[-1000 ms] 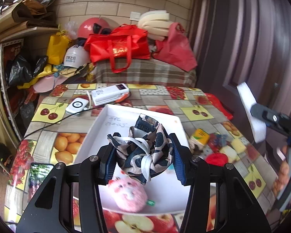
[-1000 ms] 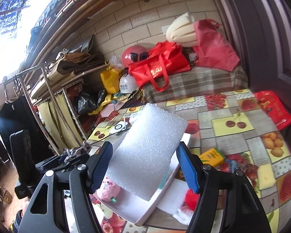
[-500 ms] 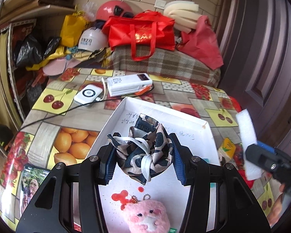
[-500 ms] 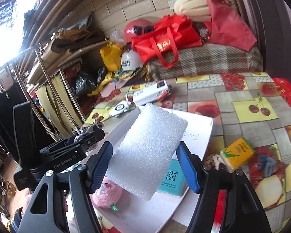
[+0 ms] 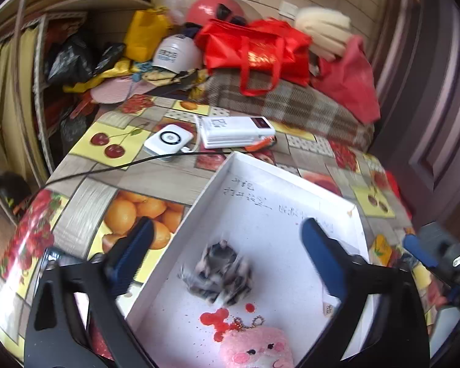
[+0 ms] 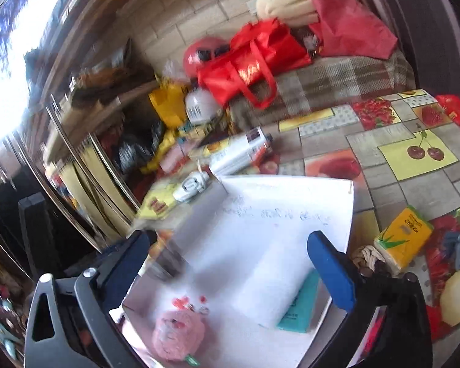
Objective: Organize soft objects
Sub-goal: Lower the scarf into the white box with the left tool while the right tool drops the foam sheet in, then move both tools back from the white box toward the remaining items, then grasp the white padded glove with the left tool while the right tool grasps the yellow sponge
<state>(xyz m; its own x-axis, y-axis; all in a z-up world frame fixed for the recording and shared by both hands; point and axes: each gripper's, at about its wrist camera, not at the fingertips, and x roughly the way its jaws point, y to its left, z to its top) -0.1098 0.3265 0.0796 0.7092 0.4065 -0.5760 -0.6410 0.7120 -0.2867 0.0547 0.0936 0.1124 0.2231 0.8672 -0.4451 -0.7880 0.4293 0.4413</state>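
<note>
Both sets of jaws are springing apart over the shallow white cardboard tray [image 5: 291,190]! The left gripper [image 5: 227,250] has its blue pads spread wide and opening, nothing pressed between them, and the blurred black-and-white patterned fabric scrunchie [image 5: 222,273] sits free above the tray floor, near the tray's middle. Whether it has touched down cannot be told from the blur. Toward the tray's near edge lies the fluffy pink pig plush keychain [image 5: 256,348], just beside a red splash mark on the tray floor.

The right gripper [image 6: 230,263] is opening too, with the white foam sheet [image 6: 270,279] loose between its pads, neither pad touching it. The sheet lies at the tray's right side, propped on a teal rectangular pack [image 6: 300,306]. From here the pink plush sits at the tray's near left corner.

Outside the tray's right wall rests a yellow tissue packet [image 6: 404,236]; beyond its far wall, a white power bank [image 5: 236,127].
</note>
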